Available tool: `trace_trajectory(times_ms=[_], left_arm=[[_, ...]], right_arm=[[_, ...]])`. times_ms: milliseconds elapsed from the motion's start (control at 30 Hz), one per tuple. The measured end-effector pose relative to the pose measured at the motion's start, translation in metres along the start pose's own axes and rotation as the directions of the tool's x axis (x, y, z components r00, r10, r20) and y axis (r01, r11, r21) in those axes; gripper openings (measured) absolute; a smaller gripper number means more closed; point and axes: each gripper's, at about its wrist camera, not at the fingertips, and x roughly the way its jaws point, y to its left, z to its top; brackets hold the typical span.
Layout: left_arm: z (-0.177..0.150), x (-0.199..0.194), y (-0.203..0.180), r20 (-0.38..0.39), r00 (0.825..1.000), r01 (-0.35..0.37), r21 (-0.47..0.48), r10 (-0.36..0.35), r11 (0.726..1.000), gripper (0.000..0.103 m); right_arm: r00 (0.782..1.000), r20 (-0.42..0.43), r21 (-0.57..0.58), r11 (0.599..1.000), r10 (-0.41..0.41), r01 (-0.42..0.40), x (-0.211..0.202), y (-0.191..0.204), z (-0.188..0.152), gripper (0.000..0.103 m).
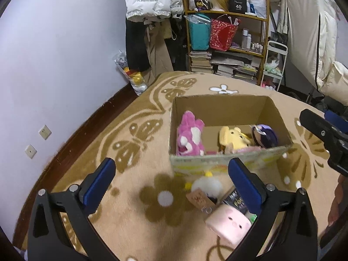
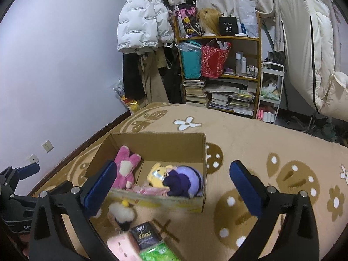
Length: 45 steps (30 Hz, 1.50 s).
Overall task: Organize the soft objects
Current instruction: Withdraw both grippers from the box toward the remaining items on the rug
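Note:
An open cardboard box sits on the patterned carpet. Inside it lie a pink plush, a yellow plush and a purple-haired doll. In front of the box lie a white fluffy toy, a pink pig cushion, a black tissue pack and a green pack. My left gripper is open above the carpet, empty. My right gripper is open, empty, over the box's near edge.
A beige carpet with brown flowers covers the floor. A wooden shelf with bags and books stands at the back beside hanging coats. A white trolley and bedding are at the right. A wall runs along the left.

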Motion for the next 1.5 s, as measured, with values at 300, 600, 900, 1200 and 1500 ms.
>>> trace_trajectory(times_ms=[300,600,900,1200,1500], left_arm=[[-0.027,-0.01,-0.003,-0.062,0.998,0.034,-0.006,-0.034,0.999,0.102],[-0.048,-0.004,-0.009,-0.118,0.991,0.061,-0.002,-0.061,0.998,0.102],[-0.06,0.015,-0.013,-0.182,0.981,0.074,0.006,-0.071,0.997,0.102],[-0.073,0.032,-0.024,-0.236,0.97,0.074,0.044,-0.061,0.996,0.102],[-0.087,0.046,-0.039,-0.274,0.961,0.07,0.102,-0.04,0.992,0.102]], right_arm=[[1.0,-0.028,0.02,1.0,0.003,-0.003,-0.018,-0.001,-0.023,0.103],[0.995,-0.099,0.074,0.997,0.03,-0.023,-0.011,-0.011,-0.052,0.103],[0.985,-0.166,0.083,0.996,0.048,-0.035,0.005,-0.014,-0.083,0.103],[0.971,-0.222,0.141,0.988,0.088,-0.058,0.02,-0.023,-0.1,0.103],[0.963,-0.252,0.16,0.986,0.093,-0.054,0.028,-0.026,-0.109,0.103]])
